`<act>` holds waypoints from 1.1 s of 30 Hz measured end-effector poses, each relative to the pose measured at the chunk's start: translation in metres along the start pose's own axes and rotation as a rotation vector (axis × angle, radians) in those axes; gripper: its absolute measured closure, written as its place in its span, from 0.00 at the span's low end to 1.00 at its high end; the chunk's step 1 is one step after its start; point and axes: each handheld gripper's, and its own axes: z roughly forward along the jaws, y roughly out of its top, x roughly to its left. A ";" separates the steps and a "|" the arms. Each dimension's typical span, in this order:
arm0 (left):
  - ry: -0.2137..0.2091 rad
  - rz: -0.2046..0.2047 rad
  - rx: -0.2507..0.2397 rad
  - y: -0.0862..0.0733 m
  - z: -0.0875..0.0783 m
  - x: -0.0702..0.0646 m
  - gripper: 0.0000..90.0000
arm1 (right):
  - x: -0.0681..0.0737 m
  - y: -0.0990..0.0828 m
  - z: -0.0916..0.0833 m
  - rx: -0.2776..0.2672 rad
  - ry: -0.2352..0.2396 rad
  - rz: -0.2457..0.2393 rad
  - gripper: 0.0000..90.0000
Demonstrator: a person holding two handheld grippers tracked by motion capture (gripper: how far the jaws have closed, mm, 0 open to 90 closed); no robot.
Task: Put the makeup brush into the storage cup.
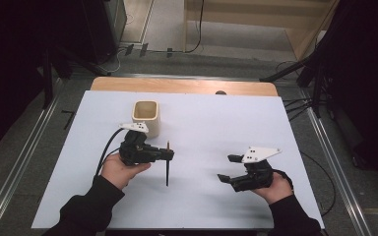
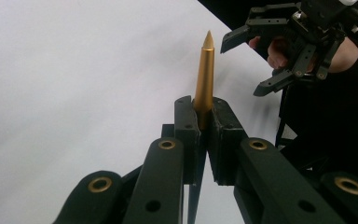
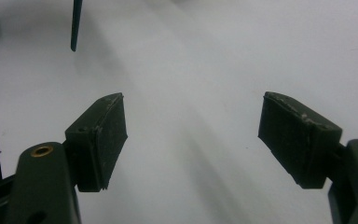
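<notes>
My left gripper [image 1: 169, 155] is shut on a slim pen [image 1: 167, 164], which stands nearly upright over the white table [image 1: 211, 123]. In the left gripper view the pen's gold pointed end [image 2: 204, 77] rises from between the closed jaws of the left gripper [image 2: 204, 119]. My right gripper [image 1: 226, 168] hovers to the right of the pen, apart from it, jaws wide and empty. From the left gripper view it appears as the right gripper [image 2: 241, 69] at the upper right. The right gripper [image 3: 193, 135] looks across bare table, with the pen's dark end [image 3: 76, 23] at the top left.
A beige square cup [image 1: 145, 117] stands upright just behind the left gripper, its mouth facing up. The wooden table edge [image 1: 182, 86] runs along the back. Metal rails and cables lie on the floor at both sides.
</notes>
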 end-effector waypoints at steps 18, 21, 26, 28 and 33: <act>0.010 -0.009 -0.009 0.000 -0.007 0.005 0.93 | -0.013 -0.025 -0.023 0.017 -0.058 0.046 0.27; 0.010 -0.013 -0.011 0.001 -0.009 0.005 0.93 | -0.015 -0.030 -0.027 0.021 -0.067 0.060 0.27; 0.002 -0.014 -0.009 0.001 -0.009 0.006 0.93 | -0.017 -0.032 -0.030 0.004 -0.074 0.084 0.27; -0.003 -0.019 -0.011 0.002 -0.010 0.007 0.93 | -0.017 -0.032 -0.029 0.010 -0.070 0.073 0.27; -0.010 -0.021 -0.017 0.003 -0.012 0.008 0.93 | -0.016 -0.032 -0.028 0.010 -0.071 0.079 0.27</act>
